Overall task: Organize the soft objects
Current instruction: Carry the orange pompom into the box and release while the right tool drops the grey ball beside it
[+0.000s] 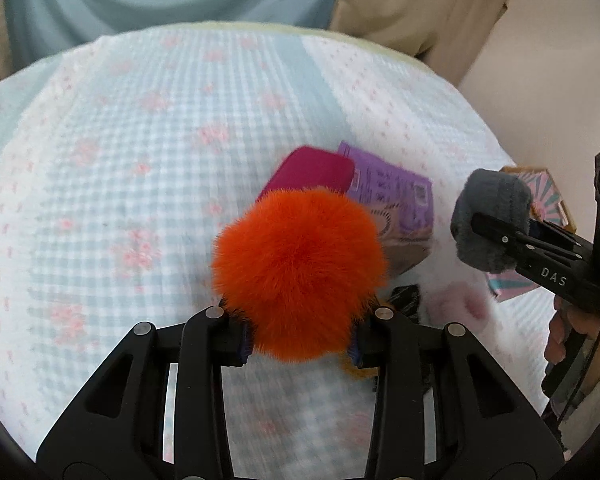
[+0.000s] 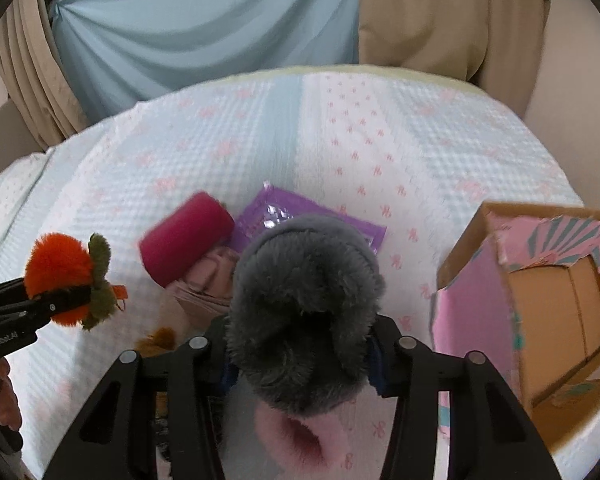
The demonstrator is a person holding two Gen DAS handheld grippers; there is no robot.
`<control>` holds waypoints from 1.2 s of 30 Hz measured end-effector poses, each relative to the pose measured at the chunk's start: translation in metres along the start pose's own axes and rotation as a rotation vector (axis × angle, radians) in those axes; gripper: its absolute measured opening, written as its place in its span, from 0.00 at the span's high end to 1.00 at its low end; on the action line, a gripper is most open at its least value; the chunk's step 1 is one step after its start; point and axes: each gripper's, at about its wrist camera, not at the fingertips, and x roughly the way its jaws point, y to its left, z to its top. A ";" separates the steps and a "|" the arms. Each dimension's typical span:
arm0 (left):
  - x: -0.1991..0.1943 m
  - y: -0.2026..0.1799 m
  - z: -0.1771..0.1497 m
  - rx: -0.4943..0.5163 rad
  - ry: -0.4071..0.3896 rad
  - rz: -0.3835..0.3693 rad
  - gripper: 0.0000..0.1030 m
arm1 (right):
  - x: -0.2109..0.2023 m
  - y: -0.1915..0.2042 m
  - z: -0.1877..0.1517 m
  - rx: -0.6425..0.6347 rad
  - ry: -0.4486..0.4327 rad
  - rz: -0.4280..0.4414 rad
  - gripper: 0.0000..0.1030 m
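**Both grippers loaded, slip risk over the bed**

Left gripper (image 1: 300, 344) clamps the orange pompom (image 1: 300, 276); right gripper (image 2: 300, 364) clamps the grey plush piece (image 2: 304, 312); both held above the bedspread (image 1: 140, 140). Fur compresses, so either could slide out; the open cardboard box (image 2: 540, 312) sits right, its near wall could snag. Magenta sponge (image 2: 188, 236), purple packet (image 2: 300, 212), pink cloth (image 2: 208, 280) lie centre, pink fluffy item (image 2: 296, 432) near.

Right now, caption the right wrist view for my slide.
Right gripper clamps grey plush toy above the bedspread, beside the open cardboard box.
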 end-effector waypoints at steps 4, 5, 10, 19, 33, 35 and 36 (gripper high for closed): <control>-0.034 -0.011 0.011 -0.007 -0.026 0.026 0.70 | -0.038 0.000 0.013 0.009 -0.036 0.014 0.56; -0.045 -0.016 0.016 -0.006 -0.037 0.037 0.70 | -0.048 -0.001 0.017 0.012 -0.043 0.020 0.56; -0.094 -0.049 0.032 0.003 -0.095 0.084 0.70 | -0.111 -0.012 0.033 0.030 -0.100 0.051 0.56; -0.160 -0.142 0.056 -0.066 -0.162 0.109 0.70 | -0.202 -0.067 0.049 0.015 -0.138 0.072 0.56; -0.122 -0.324 0.072 -0.044 -0.142 0.051 0.70 | -0.254 -0.216 0.060 0.011 -0.110 -0.018 0.56; -0.106 -0.343 0.075 -0.023 -0.117 0.038 0.70 | -0.252 -0.233 0.062 0.025 -0.094 -0.031 0.56; -0.098 -0.352 0.076 -0.011 -0.103 0.031 0.70 | -0.249 -0.240 0.062 0.030 -0.087 -0.039 0.56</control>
